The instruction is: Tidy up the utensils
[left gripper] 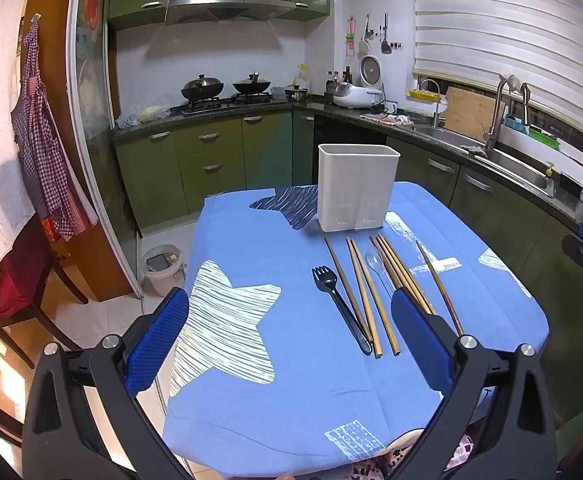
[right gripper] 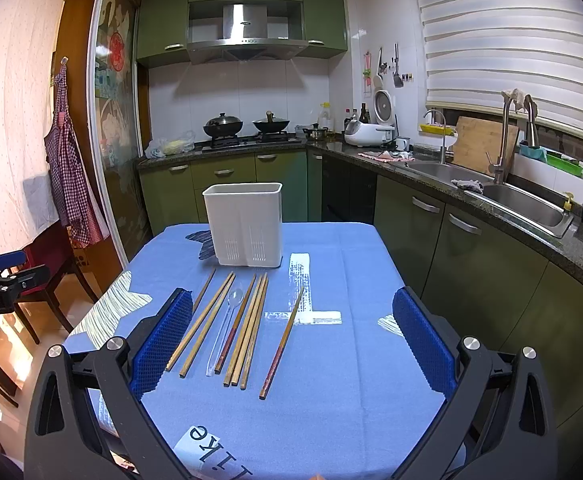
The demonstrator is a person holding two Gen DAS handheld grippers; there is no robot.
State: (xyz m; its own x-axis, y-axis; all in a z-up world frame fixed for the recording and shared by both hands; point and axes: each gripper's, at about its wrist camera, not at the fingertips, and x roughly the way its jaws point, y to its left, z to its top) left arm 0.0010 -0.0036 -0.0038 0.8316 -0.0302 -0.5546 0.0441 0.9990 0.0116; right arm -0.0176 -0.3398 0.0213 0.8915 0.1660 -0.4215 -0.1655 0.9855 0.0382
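Utensils for sorting, laid in a loose row on a table (left gripper: pixel 251 420) with a blue cloth, handles toward the near edge, tips toward a white holder (left gripper: pixel 357 188) standing upright at the far side, just beyond them and empty as far as its rim shows. Item one: black plastic fork (left gripper: pixel 337 304), leftmost, light and stiff, probably slick; best taken across the handle near mid-length. Item two: clear plastic spoon (left gripper: pixel 377 266), lying among the sticks, light, somewhat brittle by the look of it, hard to see against the cloth; take it at the stem, not the bowl. Item three: wooden chopsticks (right gripper: pixel 211 320), several, thin, rigid, very light, lying close together and in places touching, so a pinch may lift two at once; they lie flat, so the pads must close low against the cloth, at about the middle for balance. One darker chopstick (right gripper: pixel 281 346) lies apart to the right, easiest to single out. Left gripper (left gripper: pixel 289 338): jaws spread wide, holding nothing, hovering over the near left of the row. Right gripper (right gripper: pixel 291 344): likewise wide and empty, above the near right.
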